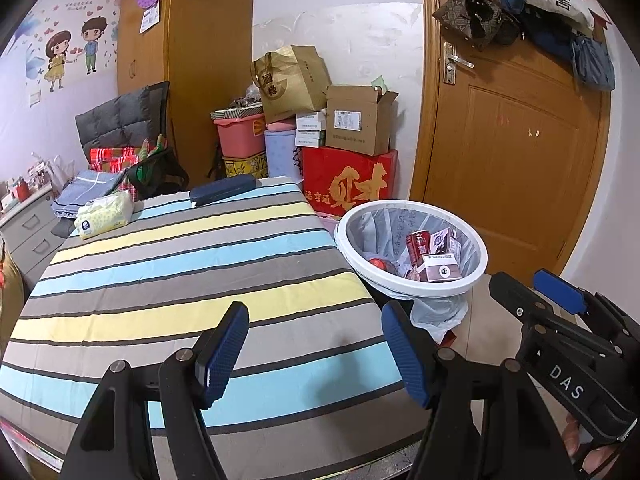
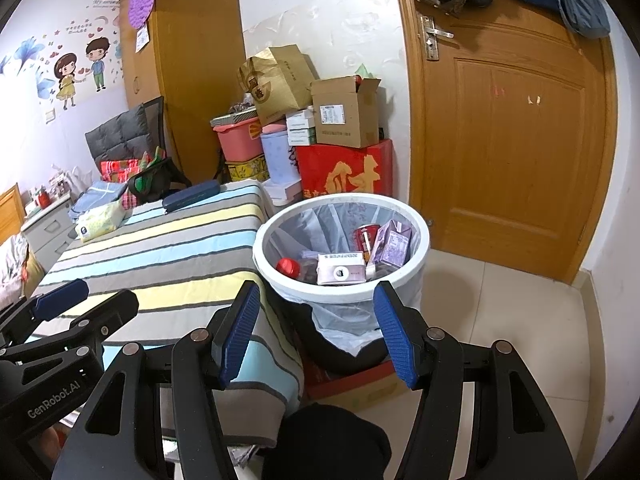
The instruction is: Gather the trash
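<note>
Both my jaws stand apart, empty. Bin [image 2: 416, 220] lies just beyond the right gripper [image 2: 316, 332]; left gripper [image 1: 316, 350] hovers over the striped surface [image 1: 180, 264]. I should scan for leftovers before closing.

The lower part of the trash bin [image 2: 340, 284] is hidden behind the striped worktop [image 2: 168, 256] and the right gripper [image 2: 316, 334]. Inside the bin, the items under the pale carton [image 2: 341, 273] are buried. Print on that carton is too small to read. The bags [image 1: 560, 12] above the door [image 1: 512, 160] are cut off by the edge.
</note>
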A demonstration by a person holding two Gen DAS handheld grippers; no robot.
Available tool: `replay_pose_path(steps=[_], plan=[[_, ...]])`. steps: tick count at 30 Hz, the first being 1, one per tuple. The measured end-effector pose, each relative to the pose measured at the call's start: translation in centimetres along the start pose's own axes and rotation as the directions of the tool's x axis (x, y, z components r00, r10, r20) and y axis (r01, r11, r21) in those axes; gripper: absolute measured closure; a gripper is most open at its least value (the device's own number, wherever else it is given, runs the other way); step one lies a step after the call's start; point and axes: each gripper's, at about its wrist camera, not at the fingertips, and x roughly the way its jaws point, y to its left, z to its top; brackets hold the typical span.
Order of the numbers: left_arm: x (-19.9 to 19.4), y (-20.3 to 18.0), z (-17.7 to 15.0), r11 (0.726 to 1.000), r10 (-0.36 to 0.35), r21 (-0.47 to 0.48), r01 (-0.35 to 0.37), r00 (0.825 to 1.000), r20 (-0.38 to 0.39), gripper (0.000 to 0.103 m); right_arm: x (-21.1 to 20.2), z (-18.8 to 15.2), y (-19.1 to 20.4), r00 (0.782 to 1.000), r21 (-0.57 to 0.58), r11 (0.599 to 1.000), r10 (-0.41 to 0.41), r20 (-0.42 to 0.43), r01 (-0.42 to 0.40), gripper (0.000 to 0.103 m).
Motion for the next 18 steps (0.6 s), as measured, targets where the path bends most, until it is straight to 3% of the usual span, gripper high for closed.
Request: replay_pose_path(steps=[18], plan=[[-0.2,0.0,0.03,1.0,-0.001,0.002,0.001,1.0,0.003,0.034,0.27,-0.02,0.11,1.0,-0.002,1.0,0.004,0.001,-0.004,0.042]])
